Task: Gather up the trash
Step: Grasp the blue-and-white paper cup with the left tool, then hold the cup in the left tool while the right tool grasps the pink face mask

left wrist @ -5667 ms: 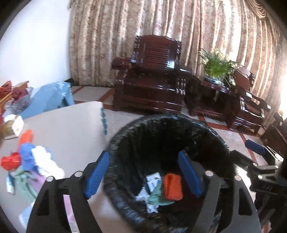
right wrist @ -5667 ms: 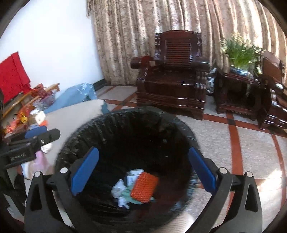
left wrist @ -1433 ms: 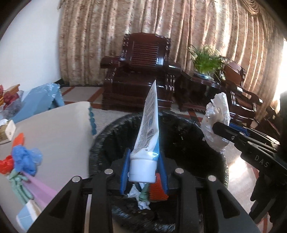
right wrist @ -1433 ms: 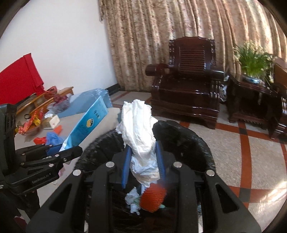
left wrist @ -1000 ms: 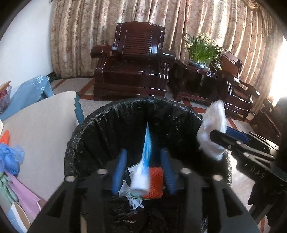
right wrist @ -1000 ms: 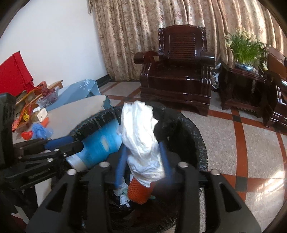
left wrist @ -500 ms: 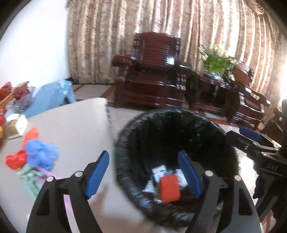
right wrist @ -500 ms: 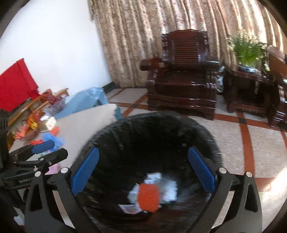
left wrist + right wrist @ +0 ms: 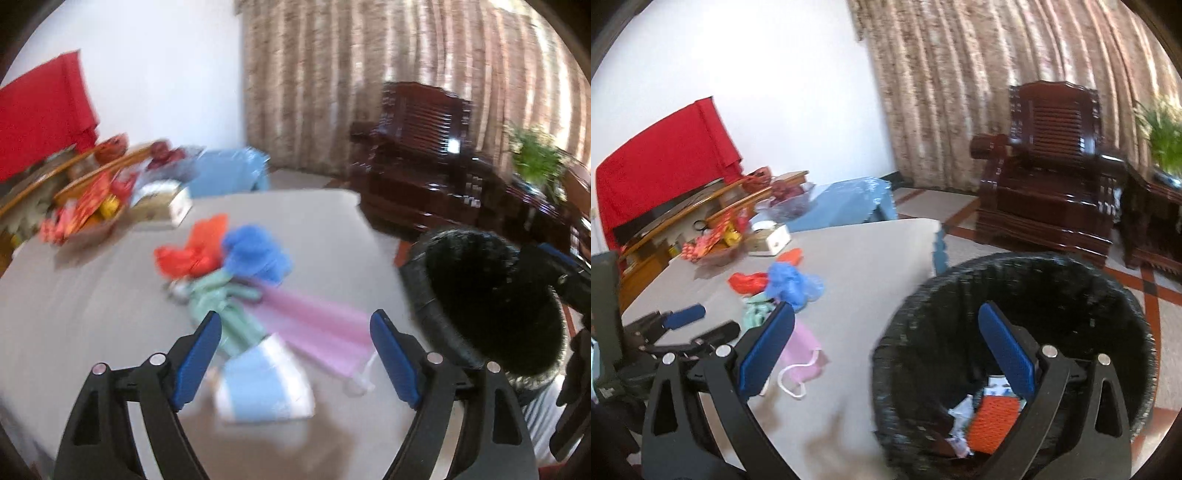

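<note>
Left wrist view shows the left tongs (image 9: 295, 354) spread wide and empty, their jaws having just been opening, with nothing pinched between them. They point down at the pile of trash left on the bench (image 9: 92, 302): a light blue packet (image 9: 264, 387) nearest, a pink face mask (image 9: 314, 325) just beyond it, a green wad (image 9: 221, 299), a blue bag (image 9: 255, 254) and a red bag (image 9: 184, 256) farther off. The black-lined bin (image 9: 491, 295) stands off the bench's right edge.

Right wrist view shows the right tongs (image 9: 886, 347) at full spread, also empty, hanging over the near rim of the bin (image 9: 1015, 332). An orange mesh piece (image 9: 991, 419) and white scraps lie at the bottom.

The step in hand looks like reaching back for the next 2 pieces. To do it well, each pair of tongs should take 1 item only: the left could settle over the packet and close across its narrow side, while the right crosses to the mask and pinches the fabric, not the loose ear loop (image 9: 792, 384), which would likely slip. The picture is blurred, so slowing before closing seems wise.
</note>
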Motion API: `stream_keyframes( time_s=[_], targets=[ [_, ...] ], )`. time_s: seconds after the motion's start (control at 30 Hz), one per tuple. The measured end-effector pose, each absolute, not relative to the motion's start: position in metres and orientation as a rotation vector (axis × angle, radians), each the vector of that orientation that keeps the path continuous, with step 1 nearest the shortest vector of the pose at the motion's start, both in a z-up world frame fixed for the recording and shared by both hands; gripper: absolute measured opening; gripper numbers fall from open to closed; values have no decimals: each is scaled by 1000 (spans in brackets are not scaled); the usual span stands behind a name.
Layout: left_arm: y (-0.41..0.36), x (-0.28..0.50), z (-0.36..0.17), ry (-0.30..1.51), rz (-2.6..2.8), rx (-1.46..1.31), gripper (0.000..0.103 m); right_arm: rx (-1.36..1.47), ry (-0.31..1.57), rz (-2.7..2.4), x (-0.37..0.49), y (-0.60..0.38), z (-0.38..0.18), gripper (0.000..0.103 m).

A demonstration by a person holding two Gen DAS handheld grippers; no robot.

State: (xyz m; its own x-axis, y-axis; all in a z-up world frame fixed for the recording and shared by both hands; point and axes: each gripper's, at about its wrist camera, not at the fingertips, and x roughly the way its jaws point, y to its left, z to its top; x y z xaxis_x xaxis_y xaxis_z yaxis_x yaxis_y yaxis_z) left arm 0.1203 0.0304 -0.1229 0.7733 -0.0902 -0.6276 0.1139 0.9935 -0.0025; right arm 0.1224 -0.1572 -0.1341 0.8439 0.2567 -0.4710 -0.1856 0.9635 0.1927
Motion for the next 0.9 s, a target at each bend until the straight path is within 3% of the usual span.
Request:
stream_keyframes(
  time_s=[0.7,0.9],
  targets=[
    [50,137,-196,833,23,-46,82,95,601,285,137,-122,-167,97],
    [53,136,-200,840,-3,-78,72,81,610,284,140,-120,-168,97]
  ],
)
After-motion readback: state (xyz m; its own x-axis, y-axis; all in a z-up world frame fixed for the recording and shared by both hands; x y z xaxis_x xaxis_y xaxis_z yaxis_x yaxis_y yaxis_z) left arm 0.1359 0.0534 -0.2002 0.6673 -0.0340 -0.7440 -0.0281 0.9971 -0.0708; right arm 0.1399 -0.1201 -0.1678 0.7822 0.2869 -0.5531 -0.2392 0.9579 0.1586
